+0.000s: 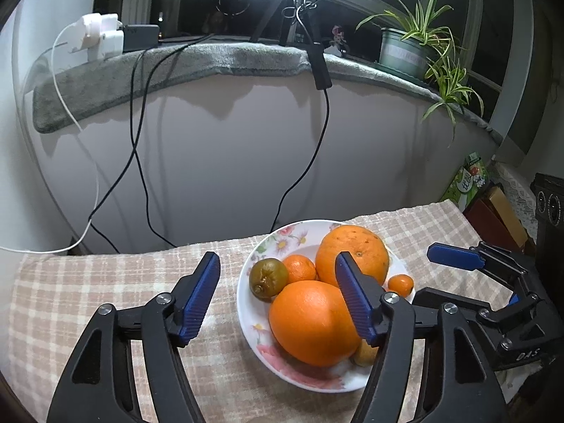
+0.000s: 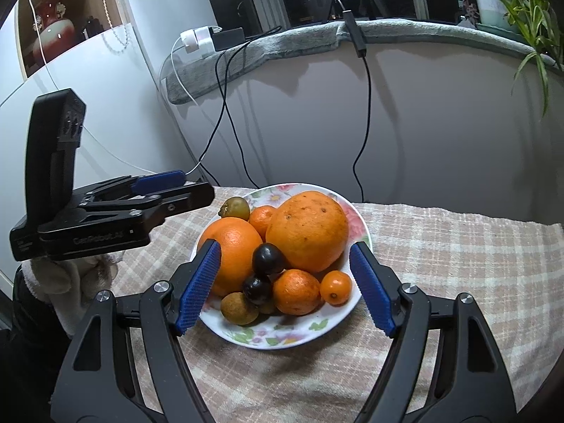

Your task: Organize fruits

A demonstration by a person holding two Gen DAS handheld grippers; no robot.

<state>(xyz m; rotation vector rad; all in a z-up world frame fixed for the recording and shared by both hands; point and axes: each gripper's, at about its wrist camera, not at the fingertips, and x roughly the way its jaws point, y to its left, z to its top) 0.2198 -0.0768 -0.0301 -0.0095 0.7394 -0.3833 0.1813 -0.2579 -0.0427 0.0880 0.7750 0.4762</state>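
Note:
A flowered plate (image 1: 246,317) (image 2: 282,338) on the checked cloth holds several fruits. Among them are a smooth big orange (image 1: 313,320) (image 2: 232,250), a rough big orange (image 1: 352,257) (image 2: 306,229), a greenish citrus (image 1: 268,278) and two dark plums (image 2: 268,259). A mandarin (image 2: 296,290), a tiny orange fruit (image 2: 335,287) and a brown fruit (image 2: 239,308) lie at the front. My left gripper (image 1: 277,259) hovers open at the plate's left side, gripping nothing. My right gripper (image 2: 285,246) stands open before the plate, its pads clear of the fruit.
The checked cloth (image 2: 440,264) covers the table up to a pale wall hung with cables (image 1: 141,162). A grey-covered sill (image 1: 211,60) above carries chargers and a potted plant (image 1: 412,46). Boxes and a black speaker (image 1: 550,204) stand at the table's right end.

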